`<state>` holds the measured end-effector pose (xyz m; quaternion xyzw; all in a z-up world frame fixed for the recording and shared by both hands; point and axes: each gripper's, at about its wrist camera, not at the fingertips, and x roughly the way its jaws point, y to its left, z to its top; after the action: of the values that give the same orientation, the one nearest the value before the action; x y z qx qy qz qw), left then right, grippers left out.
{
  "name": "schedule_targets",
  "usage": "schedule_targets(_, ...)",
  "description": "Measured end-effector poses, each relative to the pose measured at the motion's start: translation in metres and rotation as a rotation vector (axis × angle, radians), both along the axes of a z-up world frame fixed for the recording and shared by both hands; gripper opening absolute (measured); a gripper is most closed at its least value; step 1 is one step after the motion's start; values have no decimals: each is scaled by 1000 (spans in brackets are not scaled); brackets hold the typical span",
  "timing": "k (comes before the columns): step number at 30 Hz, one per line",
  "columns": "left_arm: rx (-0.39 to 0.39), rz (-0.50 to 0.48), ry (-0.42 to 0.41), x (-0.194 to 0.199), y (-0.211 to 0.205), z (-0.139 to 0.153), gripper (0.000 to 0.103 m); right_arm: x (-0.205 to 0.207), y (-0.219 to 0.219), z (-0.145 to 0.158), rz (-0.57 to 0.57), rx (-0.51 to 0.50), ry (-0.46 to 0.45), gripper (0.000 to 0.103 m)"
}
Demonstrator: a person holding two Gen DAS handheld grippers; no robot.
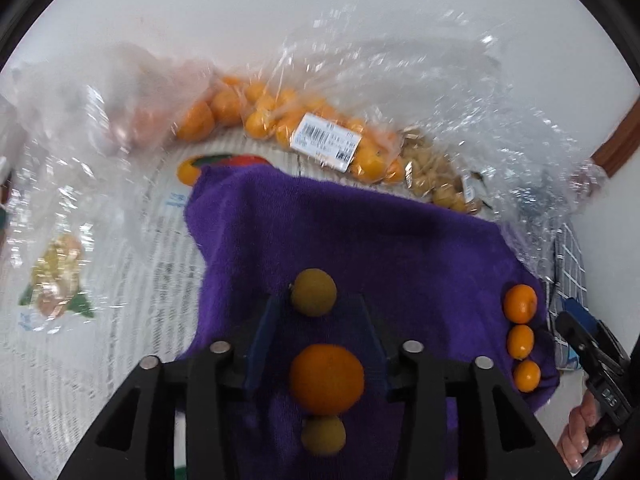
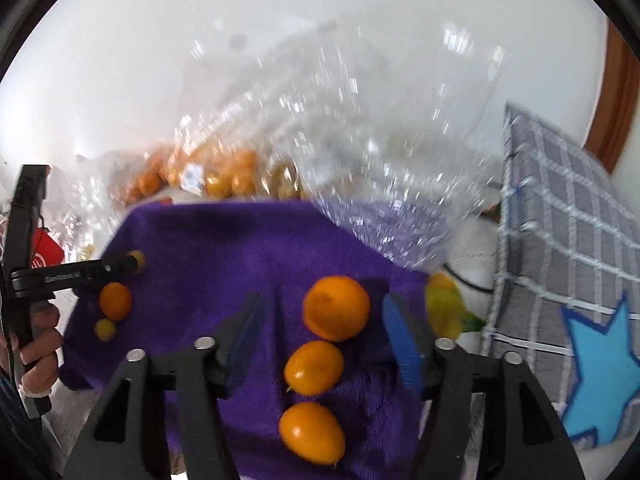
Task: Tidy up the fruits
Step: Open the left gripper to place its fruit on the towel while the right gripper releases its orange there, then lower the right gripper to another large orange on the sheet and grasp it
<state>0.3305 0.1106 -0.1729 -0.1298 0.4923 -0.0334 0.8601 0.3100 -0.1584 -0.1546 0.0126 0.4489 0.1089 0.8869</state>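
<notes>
Small orange and yellow-green fruits [image 1: 326, 378] lie in two lines on the purple towel [image 1: 400, 240], apparently sorted by kind. Left gripper [image 1: 316, 320] and right gripper [image 2: 320, 320] hang apart, gripping nothing, jaws straddling their rows.

Both wrist views—steeply down, close

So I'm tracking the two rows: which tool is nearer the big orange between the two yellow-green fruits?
Left. The left tool straddles that row, with the big orange between its open fingers. The right tool hangs over the other row.
</notes>
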Motion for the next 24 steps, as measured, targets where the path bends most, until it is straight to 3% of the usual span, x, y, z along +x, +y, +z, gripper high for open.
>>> schedule_targets(8,-5,-8,-117,-63,6,37,43,-70,8,56,3,-45,-155,66)
schedule_targets(14,9,-21,-149,-109,0,42,43,-126,2,92,-56,5,-261,66)
schedule_targets(19,-38,-42,-110,-133,-3,30,42,-151,9,95,-18,36,-230,66)
schedule_targets(24,-12,-63,-137,-160,-1,17,42,-160,26,67,37,49,-129,58)
